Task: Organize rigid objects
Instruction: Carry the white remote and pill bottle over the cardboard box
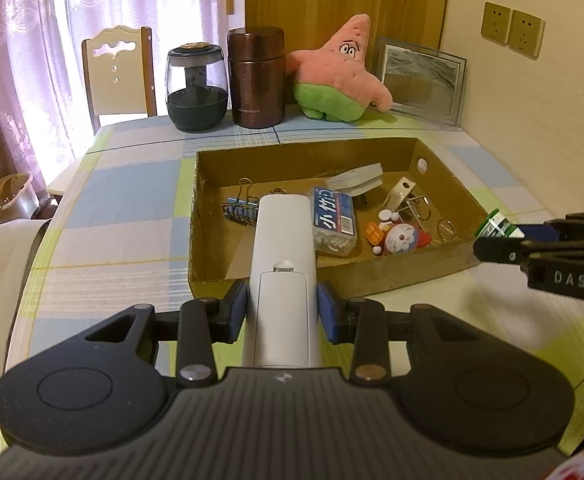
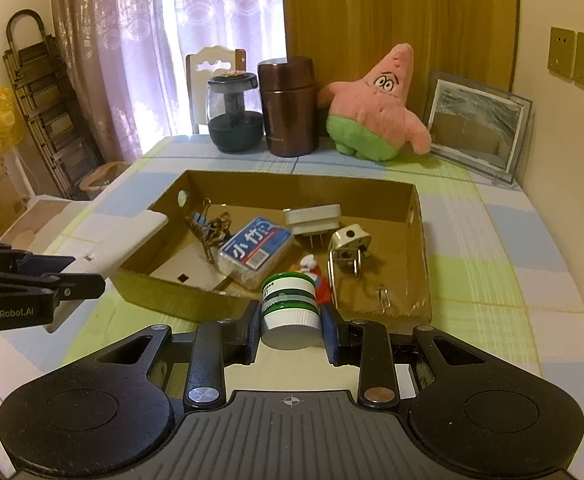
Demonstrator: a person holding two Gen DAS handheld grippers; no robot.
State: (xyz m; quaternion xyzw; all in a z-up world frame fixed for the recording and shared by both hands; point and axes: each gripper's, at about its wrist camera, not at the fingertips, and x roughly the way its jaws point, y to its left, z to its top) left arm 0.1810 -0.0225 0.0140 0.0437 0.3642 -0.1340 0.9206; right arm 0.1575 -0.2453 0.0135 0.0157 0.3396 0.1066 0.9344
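Note:
My left gripper (image 1: 283, 312) is shut on a white remote control (image 1: 283, 264), held face down with its far end over the near wall of the cardboard box (image 1: 320, 151). My right gripper (image 2: 291, 326) is shut on a small green-and-white bottle (image 2: 289, 304), held just before the box's near wall (image 2: 179, 300). The bottle also shows in the left wrist view (image 1: 496, 227), at the box's right corner. In the box lie a toothpick box (image 1: 334, 220), binder clips (image 1: 239, 210), a white plug adapter (image 2: 312, 220), another plug (image 2: 348, 248) and a cartoon keychain (image 1: 398, 238).
At the table's far edge stand a dark glass jar (image 1: 197, 88), a brown flask (image 1: 256, 76), a pink starfish plush (image 1: 342, 72) and a framed picture (image 1: 422, 80). A chair (image 1: 117, 72) stands behind the table. The checked tablecloth (image 1: 123, 208) surrounds the box.

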